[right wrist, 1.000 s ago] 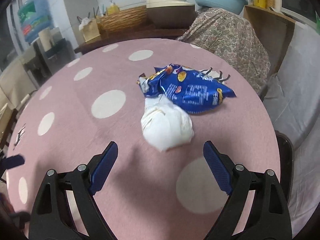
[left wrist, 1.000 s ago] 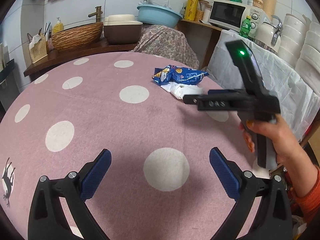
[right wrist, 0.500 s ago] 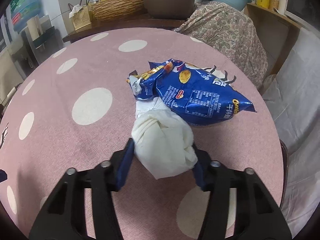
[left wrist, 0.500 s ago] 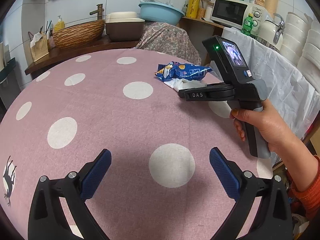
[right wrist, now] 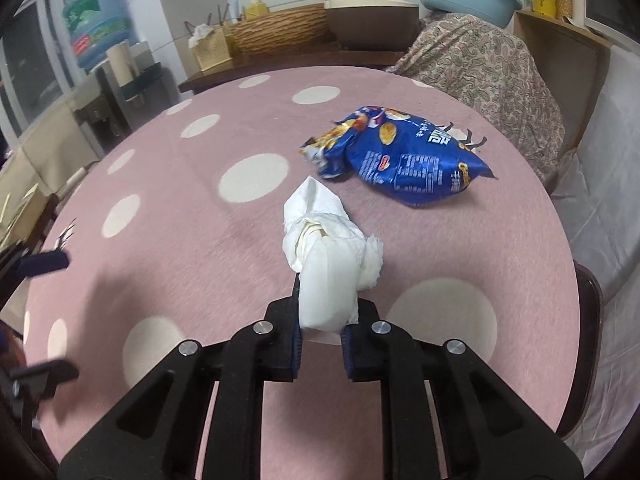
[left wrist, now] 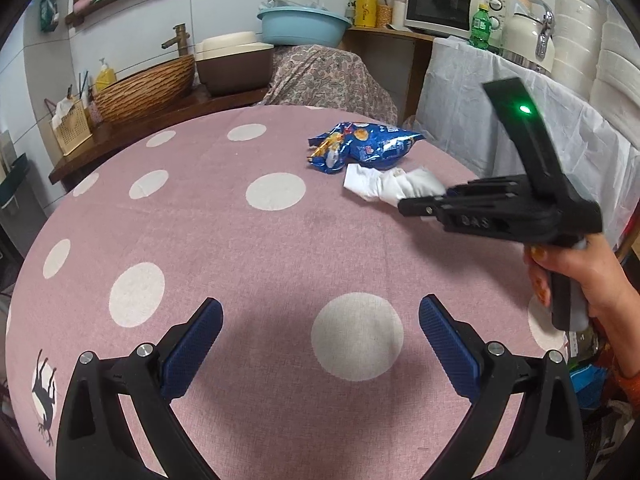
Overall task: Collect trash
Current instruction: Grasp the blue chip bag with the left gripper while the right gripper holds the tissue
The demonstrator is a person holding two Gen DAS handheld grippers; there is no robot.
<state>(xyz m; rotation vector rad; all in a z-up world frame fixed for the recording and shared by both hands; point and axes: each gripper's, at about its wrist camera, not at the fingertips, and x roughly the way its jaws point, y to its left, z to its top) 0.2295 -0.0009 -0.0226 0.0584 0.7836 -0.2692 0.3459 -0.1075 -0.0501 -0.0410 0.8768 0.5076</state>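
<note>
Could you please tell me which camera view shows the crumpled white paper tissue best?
The right wrist view: the crumpled white paper tissue fills the centre, pinched between the right tongs. The left wrist view shows it smaller and side-on, partly hidden behind those tongs.

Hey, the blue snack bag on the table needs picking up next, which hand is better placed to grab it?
Left, probably. The left tool is open and empty over the tablecloth, though farther from the blue snack bag. The right tool sits closer but is shut on the white tissue wad.
</note>
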